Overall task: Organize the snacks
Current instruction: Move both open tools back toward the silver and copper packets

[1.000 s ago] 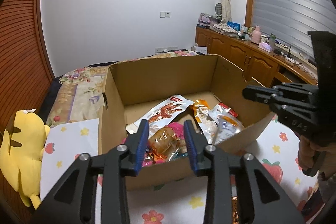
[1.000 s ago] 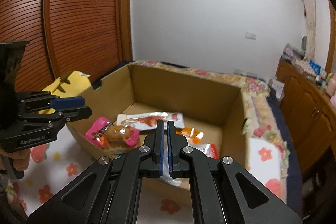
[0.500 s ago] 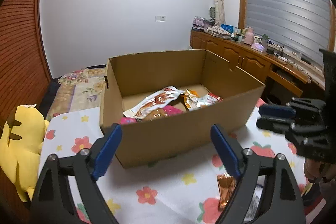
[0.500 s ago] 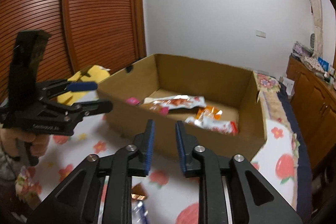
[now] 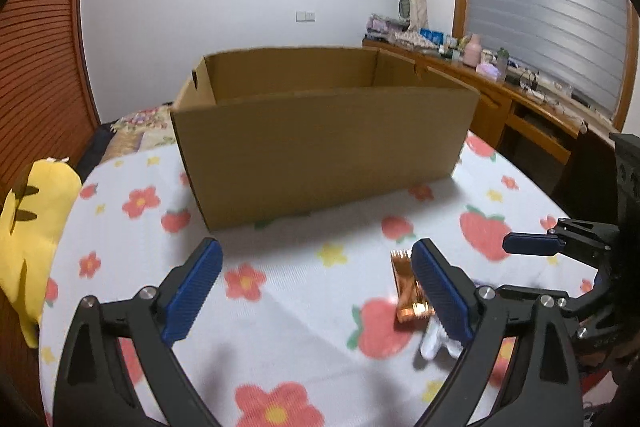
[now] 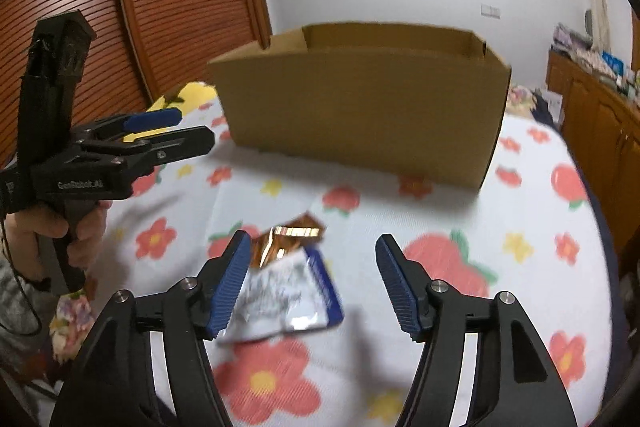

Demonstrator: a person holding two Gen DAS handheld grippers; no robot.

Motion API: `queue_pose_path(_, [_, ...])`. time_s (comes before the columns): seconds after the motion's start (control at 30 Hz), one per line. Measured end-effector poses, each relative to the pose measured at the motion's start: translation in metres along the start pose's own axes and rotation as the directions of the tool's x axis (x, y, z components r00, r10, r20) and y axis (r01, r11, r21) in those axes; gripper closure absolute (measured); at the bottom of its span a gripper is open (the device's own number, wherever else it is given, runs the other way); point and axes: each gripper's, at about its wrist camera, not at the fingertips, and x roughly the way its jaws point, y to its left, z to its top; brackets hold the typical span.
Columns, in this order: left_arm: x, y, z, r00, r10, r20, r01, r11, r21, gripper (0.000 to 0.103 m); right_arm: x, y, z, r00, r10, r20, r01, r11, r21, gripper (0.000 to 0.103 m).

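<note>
A brown cardboard box (image 5: 320, 147) stands on the flowered tablecloth; it also shows in the right wrist view (image 6: 368, 107). Its inside is hidden from here. A copper foil snack packet (image 6: 288, 239) and a silver and blue snack packet (image 6: 288, 299) lie on the cloth in front of the box. My right gripper (image 6: 312, 283) is open just above them, the silver packet between its jaws. My left gripper (image 5: 316, 291) is open and empty over the cloth, with the copper packet (image 5: 408, 291) by its right finger.
A yellow plush toy (image 5: 32, 227) lies at the table's left edge. A wooden counter with bottles and clutter (image 5: 500, 79) runs along the right wall. A slatted wooden door (image 6: 140, 7) stands behind on the left.
Both grippers have drawn back from over the box and dropped low toward the cloth. The left released a snack into the box and opened wide. The right opened from shut.
</note>
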Motion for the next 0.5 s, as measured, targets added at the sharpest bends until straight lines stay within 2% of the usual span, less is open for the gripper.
queue_pose_path(0.23, [-0.011,-0.004,-0.021,1.0,-0.015,-0.02,0.014,1.0,-0.022,0.007,-0.001,0.013,-0.028,0.999,0.035,-0.031,-0.034,0.999,0.03,0.037])
queue_pose_path(0.5, [-0.016,0.002,-0.045,0.998,-0.01,-0.056,0.006,0.998,-0.07,0.007,0.005,0.023,-0.044,0.996,0.066,-0.061,-0.063,0.996,0.06,0.037])
